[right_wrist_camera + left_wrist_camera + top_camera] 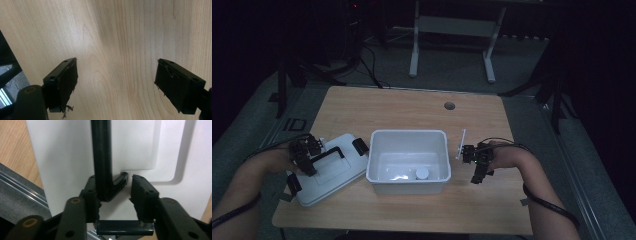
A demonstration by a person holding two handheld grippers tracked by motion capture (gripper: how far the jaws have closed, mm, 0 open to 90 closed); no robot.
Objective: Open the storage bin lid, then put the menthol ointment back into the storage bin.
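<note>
tongs: left tongs (113,192) parted around lid's (329,172) black handle (101,157), right tongs (116,85) released over woodgrain table (120,37).

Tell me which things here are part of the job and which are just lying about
In the job, judging by the grippers:
white lid with black handle, under the left gripper, jaws open around the handle
white bin, open, beside the lid
small round white object inside the bin
right gripper, open over bare table

Lying about:
metal frame on the floor beyond
floor cables
</note>
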